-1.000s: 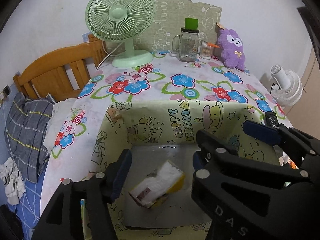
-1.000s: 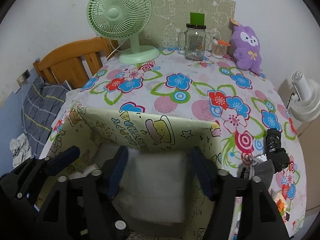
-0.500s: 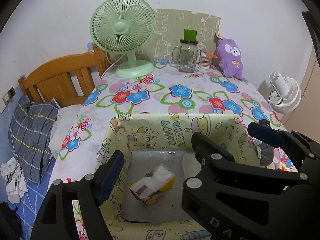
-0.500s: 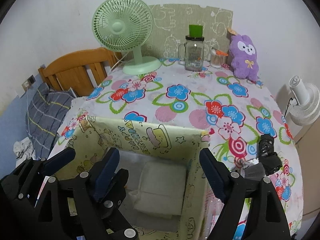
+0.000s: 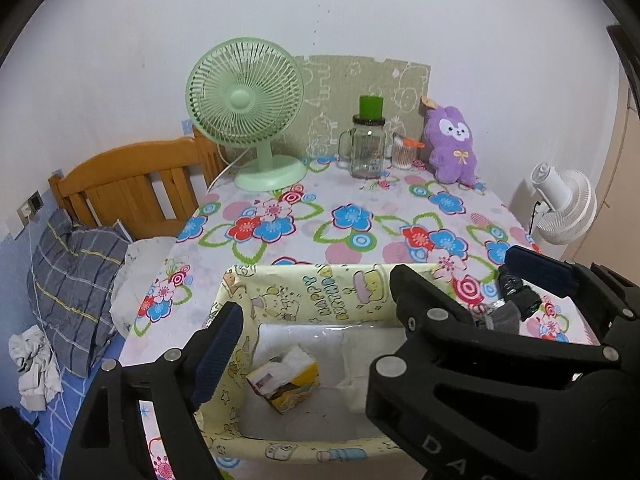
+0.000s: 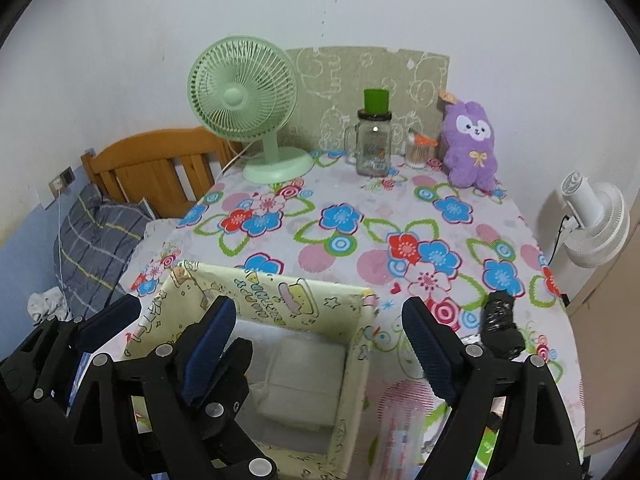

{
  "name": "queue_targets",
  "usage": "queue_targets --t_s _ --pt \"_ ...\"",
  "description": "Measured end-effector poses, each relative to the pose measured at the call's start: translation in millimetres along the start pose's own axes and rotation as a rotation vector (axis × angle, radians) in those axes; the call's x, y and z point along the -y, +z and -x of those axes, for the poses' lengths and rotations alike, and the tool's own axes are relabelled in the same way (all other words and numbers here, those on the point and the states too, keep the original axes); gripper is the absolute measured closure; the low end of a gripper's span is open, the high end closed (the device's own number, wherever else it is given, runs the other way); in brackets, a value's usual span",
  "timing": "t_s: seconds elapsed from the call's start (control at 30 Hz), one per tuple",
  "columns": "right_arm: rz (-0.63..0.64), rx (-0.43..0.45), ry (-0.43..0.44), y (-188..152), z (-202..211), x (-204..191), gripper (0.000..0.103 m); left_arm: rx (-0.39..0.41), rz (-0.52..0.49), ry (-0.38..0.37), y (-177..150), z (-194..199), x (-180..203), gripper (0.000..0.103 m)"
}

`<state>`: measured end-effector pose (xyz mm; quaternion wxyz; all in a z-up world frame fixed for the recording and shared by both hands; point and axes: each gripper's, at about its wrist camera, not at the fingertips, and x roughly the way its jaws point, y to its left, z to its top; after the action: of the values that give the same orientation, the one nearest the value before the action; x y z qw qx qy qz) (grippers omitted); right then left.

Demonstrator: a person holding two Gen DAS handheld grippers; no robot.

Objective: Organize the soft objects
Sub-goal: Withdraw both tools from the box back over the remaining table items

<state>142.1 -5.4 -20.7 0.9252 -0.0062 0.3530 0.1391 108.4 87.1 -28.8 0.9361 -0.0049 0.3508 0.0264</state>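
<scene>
A yellow cartoon-print box (image 5: 320, 284) (image 6: 280, 292) stands at the near edge of the flowered table. Inside lie a yellow-and-white tissue pack (image 5: 286, 378) and a white folded cloth (image 6: 304, 380), which also shows in the left wrist view (image 5: 358, 364). A purple plush rabbit (image 5: 452, 144) (image 6: 472, 140) sits at the far right by the wall. My left gripper (image 5: 312, 324) is open and empty above the box. My right gripper (image 6: 320, 344) is open and empty above the box's right wall.
A green desk fan (image 5: 248, 108), a glass jar mug with green lid (image 5: 366, 144) and a small cup (image 5: 402, 152) stand along the back wall. A black object (image 6: 500, 328) lies right of the box. A wooden headboard (image 5: 132, 184), pillow and white fan (image 5: 564, 204) flank the table.
Both grippers have lifted up and back from inside the box. The tissue pack and the white cloth stay lying in the box.
</scene>
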Motion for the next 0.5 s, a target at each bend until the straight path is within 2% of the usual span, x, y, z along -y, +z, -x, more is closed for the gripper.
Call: queue_targets --t_s 0.17,0.5 --pt "-0.004 0.041 -0.025 1.1 19.8 8.4 0.013 0.053 -0.009 0.008 2.0 16.9 12.6 0.011" --pt "-0.013 0.115 -0.049 -3.6 54.8 31.1 0.008 0.106 -0.027 -0.029 3.9 40.2 40.7 0.008"
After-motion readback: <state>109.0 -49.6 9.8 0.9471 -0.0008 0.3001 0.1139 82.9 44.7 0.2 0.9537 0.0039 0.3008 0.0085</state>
